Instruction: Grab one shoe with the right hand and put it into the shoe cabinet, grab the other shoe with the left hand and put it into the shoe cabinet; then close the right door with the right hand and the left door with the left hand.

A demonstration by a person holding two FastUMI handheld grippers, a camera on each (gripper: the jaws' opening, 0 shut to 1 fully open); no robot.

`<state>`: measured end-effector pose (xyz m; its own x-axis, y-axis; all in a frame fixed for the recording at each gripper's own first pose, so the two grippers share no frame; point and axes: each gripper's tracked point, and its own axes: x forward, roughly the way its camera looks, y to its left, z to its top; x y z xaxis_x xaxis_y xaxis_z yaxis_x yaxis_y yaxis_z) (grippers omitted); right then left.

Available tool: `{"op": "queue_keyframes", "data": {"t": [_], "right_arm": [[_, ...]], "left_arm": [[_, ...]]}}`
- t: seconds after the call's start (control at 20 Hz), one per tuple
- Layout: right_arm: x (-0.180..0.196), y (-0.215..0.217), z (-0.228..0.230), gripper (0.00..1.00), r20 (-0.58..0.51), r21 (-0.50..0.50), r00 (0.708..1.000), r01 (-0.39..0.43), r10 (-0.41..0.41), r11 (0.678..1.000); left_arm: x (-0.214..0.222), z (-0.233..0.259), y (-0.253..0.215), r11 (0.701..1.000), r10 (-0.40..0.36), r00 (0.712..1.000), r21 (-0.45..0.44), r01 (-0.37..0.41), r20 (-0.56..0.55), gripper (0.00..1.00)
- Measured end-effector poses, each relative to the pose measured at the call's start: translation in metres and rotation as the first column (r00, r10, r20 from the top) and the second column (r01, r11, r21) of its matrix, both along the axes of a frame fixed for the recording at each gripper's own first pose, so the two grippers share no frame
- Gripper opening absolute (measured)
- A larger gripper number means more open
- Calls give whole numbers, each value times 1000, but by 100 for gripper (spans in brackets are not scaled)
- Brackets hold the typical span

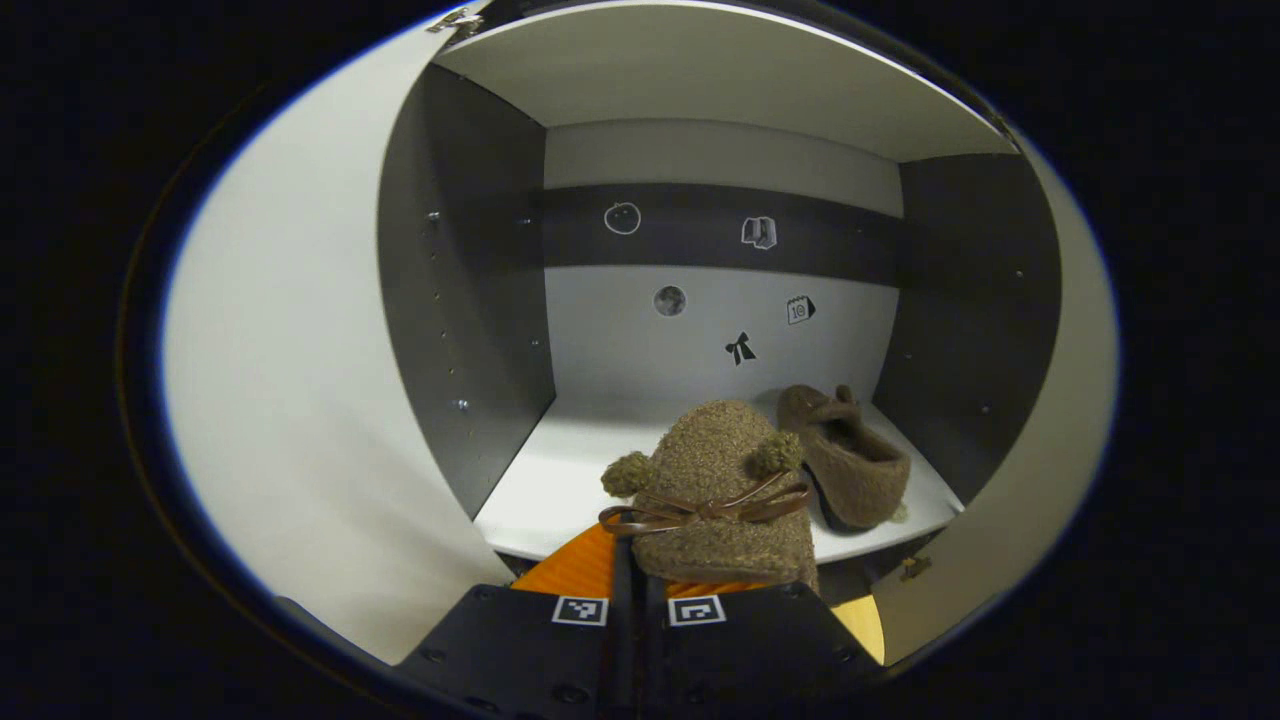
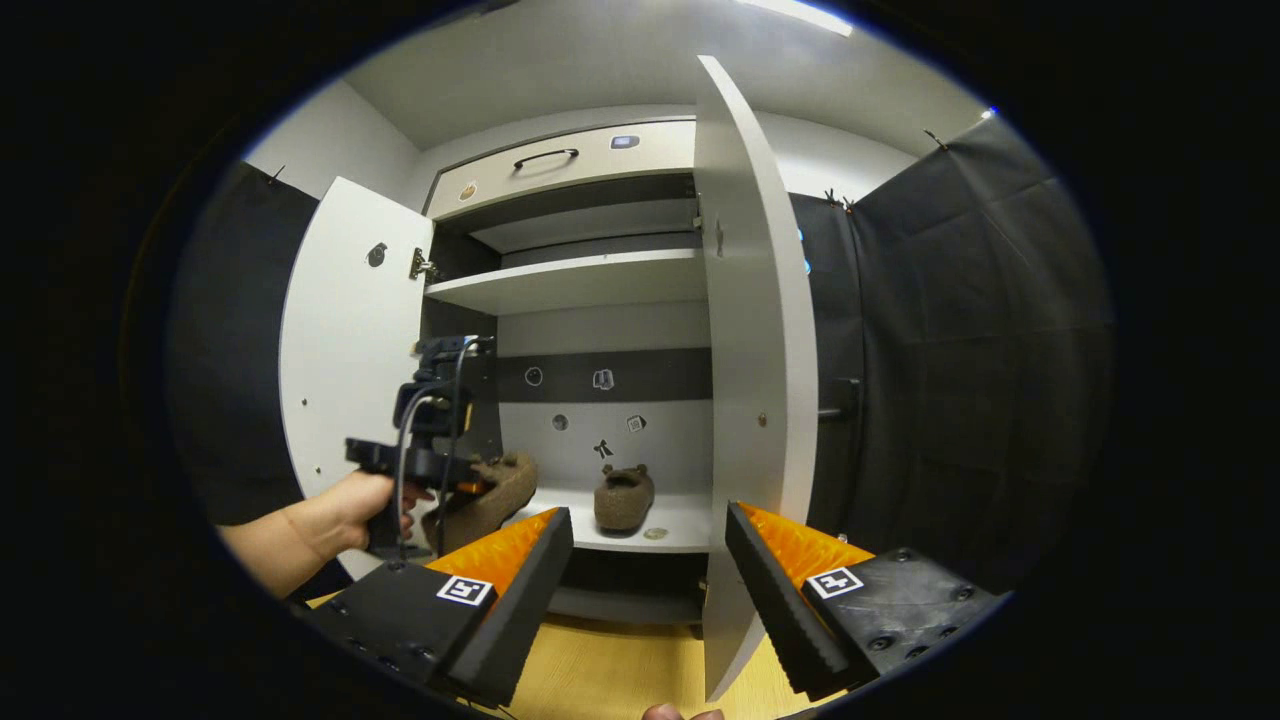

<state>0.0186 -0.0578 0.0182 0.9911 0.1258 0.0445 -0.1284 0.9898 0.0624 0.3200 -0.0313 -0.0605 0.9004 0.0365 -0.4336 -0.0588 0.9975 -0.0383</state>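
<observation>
Left gripper view: left gripper point(image 1: 640, 590) pinching the second shoe point(image 1: 720, 500) at the cabinet shelf point(image 1: 540, 490); right gripper point(image 2: 648, 580) spread wide, empty. Next up, I'd say: set it beside the first shoe point(image 1: 850, 465).

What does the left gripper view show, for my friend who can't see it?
The left tool, shut on a fuzzy brown slipper with pom-poms and a brown ribbon bow, holds it at the front edge of the white bottom shelf of the open shoe cabinet. A second matching brown slipper already sits on that shelf, to the right.
</observation>
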Motion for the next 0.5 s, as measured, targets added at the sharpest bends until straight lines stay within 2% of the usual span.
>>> {"op": "queue_keyframes", "data": {"t": [0.15, 0.2, 0.25, 0.35, 0.5], "right_arm": [[-5, -7, -6, 97, -22, 10, 1000, -3, 3, 1000], [-8, -9, -7, 100, -23, 10, 1000, -7, 7, 1000], [-10, -11, -6, 96, -20, 6, 1000, -10, 10, 1000], [-11, -13, -5, 96, -14, -7, 1000, -9, 9, 1000], [-15, -17, -6, 92, -26, 0, 1000, -5, 5, 1000]], "left_arm": [[53, -1, 6, 999, 33, 999, -16, -34, -32, 7], [68, -3, 9, 999, 46, 998, -6, -47, -45, 8], [84, -4, 10, 998, 56, 997, 9, -56, -56, 8], [107, -12, 9, 997, 65, 994, 34, -63, -86, 7], [132, -34, -1, 998, 65, 987, 25, -62, -146, 7]]}}
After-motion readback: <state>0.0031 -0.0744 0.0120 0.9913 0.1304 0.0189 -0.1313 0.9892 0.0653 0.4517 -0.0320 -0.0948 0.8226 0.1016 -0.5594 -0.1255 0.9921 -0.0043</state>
